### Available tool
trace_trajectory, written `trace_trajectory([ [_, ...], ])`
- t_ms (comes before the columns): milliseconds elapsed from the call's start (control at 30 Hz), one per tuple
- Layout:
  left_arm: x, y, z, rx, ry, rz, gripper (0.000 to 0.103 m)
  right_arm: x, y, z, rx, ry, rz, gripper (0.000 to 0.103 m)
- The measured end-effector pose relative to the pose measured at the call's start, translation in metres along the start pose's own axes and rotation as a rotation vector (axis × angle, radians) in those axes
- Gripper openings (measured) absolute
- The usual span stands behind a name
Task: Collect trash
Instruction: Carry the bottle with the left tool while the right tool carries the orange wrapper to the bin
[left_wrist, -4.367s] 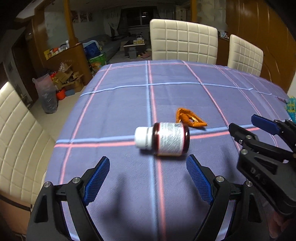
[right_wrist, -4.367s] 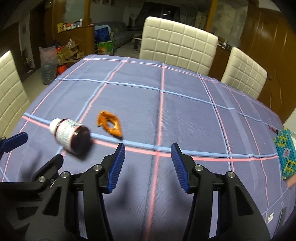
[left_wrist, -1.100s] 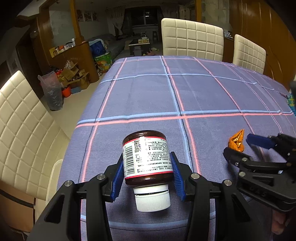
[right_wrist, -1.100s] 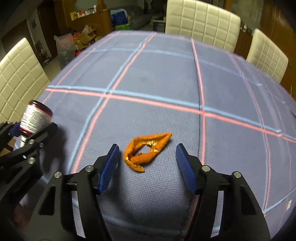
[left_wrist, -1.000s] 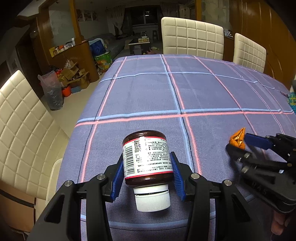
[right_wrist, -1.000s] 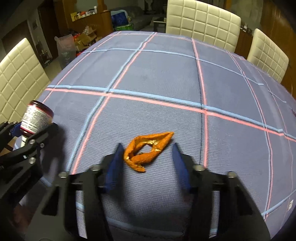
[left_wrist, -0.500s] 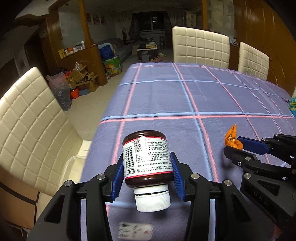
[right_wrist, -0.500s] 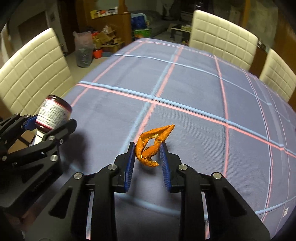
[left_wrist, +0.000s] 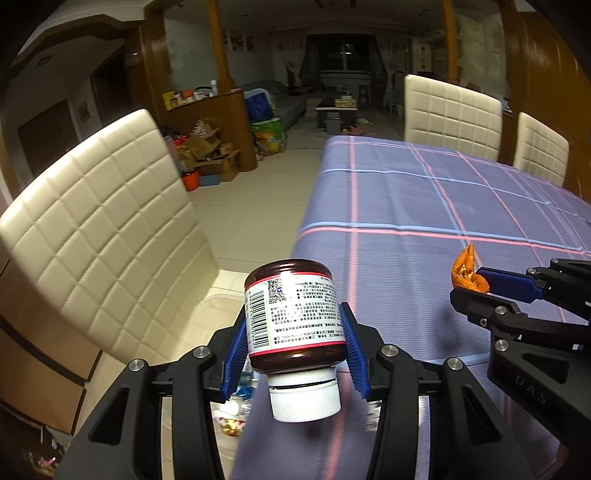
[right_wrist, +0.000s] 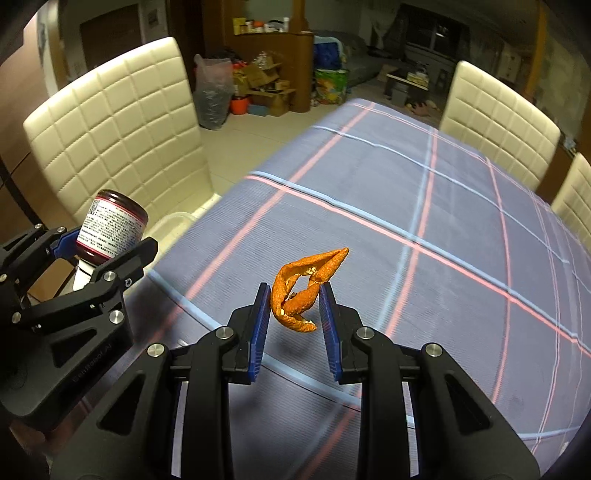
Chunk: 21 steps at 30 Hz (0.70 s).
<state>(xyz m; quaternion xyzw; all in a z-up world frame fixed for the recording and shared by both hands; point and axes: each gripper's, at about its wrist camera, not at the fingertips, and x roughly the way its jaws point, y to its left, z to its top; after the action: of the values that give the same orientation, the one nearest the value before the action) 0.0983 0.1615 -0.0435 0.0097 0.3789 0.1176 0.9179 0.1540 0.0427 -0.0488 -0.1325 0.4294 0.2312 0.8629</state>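
Tablecloth (right_wrist: 424, 206) below gripped bottle (left_wrist: 295, 317), peel (right_wrist: 301, 291)

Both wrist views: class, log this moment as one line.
left claw: holds bottle | right claw: holds orange peel | both above tablecloth

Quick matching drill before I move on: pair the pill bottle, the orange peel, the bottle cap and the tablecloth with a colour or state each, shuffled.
Things:
1. pill bottle
2. orange peel
3. bottle cap
4. tablecloth

States:
A. white, pointing back toward the camera
B. purple plaid, nothing resting on the visible part
C. clamped in the left gripper
D. pinched in the right gripper, lifted off the cloth

Pairs: 1-C, 2-D, 3-A, 4-B
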Motion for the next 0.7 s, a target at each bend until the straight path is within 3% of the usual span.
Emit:
trace_trajectory([
  [700,0.016,0.082,-0.016,-0.135,0.027,0.094,0.045,0.024,0.092,0.039,-0.133,0.002,0.083,0.029],
])
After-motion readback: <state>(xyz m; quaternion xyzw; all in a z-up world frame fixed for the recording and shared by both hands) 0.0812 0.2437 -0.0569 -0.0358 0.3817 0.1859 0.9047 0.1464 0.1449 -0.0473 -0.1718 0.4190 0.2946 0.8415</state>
